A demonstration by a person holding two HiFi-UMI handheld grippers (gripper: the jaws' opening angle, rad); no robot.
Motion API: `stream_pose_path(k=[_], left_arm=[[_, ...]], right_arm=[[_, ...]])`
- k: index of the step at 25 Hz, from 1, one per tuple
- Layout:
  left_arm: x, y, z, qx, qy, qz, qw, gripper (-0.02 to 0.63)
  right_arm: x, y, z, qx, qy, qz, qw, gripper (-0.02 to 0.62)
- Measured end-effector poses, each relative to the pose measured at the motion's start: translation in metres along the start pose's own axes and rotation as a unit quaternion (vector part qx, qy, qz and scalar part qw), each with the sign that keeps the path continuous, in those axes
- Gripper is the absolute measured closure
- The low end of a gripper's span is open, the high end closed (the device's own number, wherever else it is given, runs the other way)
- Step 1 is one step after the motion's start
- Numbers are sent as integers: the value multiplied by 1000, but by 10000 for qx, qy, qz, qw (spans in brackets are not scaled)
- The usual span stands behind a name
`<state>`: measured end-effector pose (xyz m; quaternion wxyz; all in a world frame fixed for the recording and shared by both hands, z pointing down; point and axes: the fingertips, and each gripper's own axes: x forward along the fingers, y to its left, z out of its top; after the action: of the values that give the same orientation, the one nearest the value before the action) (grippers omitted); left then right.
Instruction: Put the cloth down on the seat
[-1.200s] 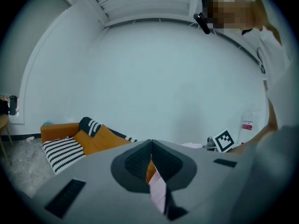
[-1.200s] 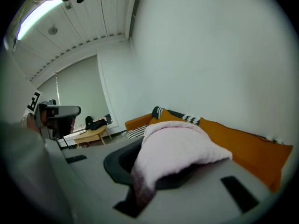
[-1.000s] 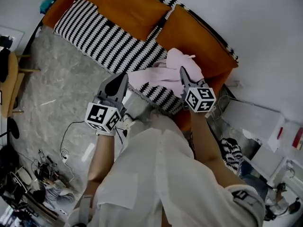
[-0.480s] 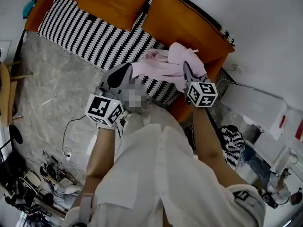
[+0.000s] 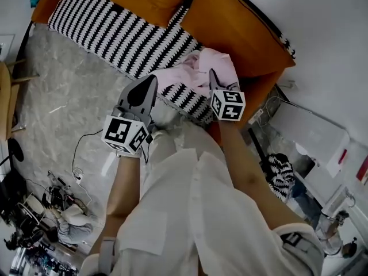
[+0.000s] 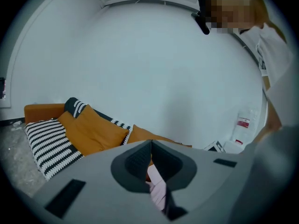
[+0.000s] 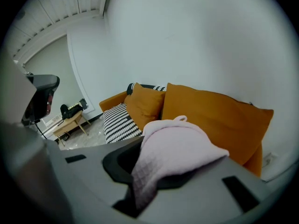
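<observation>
A pale pink cloth (image 5: pixel 192 76) lies bunched on the right end of the black-and-white striped seat (image 5: pixel 115 33) of an orange sofa. My left gripper (image 5: pixel 150 80) is at the cloth's left edge, and in the left gripper view its jaws (image 6: pixel 150 146) are shut with a strip of the cloth (image 6: pixel 158 190) pinched between them. My right gripper (image 5: pixel 213 73) is at the cloth's right side. Its jaws are opening, and the quilted cloth (image 7: pixel 173 148) still sits between them and drapes over the right gripper (image 7: pixel 149 167), hiding one pad.
Orange back cushions (image 5: pixel 230 33) stand behind the seat. A grey marbled floor (image 5: pixel 69 102) with cables (image 5: pixel 80 160) lies to the left. White boxes (image 5: pixel 310 142) and clutter stand right of the sofa. A wooden side table (image 7: pixel 70 122) is at the far left.
The right gripper has moved left and down towards the seat with the cloth. The cloth now lies lower and more gathered on the stripes. The left gripper has barely shifted.
</observation>
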<state>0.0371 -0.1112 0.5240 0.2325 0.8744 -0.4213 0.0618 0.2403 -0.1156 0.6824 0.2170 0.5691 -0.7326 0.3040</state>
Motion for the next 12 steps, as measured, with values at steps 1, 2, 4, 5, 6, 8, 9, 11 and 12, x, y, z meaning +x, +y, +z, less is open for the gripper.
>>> stream_pose_path(k=[1,2,4,5,6,8,9,11,12], left_arm=[[-4,3,0,-12,-20,43,10000,589],[-9,6,0,-23,-46,88,9999,589],[-19,14,0,-61,-99,189,9998,589],[-25,19,-1,-93,-119,243,9996,589],[-31,24,-2,-128,-130,296,9994,589],[-40,33,-5,-184,-135,379,9990,589],[-44,36,-7,-199,-135,406,9989,589],[-51,41,-8,-210,-148,434,9987,589],[-55,42,-9,-216,-160,440,9987,589]], right_arm=[[6,5,-3,8,38,-3,10000,522],[12,11,-5,10,75,1,10000,521],[24,26,-10,5,168,50,9998,516],[30,35,-14,-1,236,96,9997,507],[36,44,-18,-4,329,156,9993,493],[47,63,-27,31,615,304,9976,436],[51,72,-31,73,791,368,9962,402],[57,87,-38,157,1093,457,9928,360],[58,93,-41,177,1198,493,9914,356]])
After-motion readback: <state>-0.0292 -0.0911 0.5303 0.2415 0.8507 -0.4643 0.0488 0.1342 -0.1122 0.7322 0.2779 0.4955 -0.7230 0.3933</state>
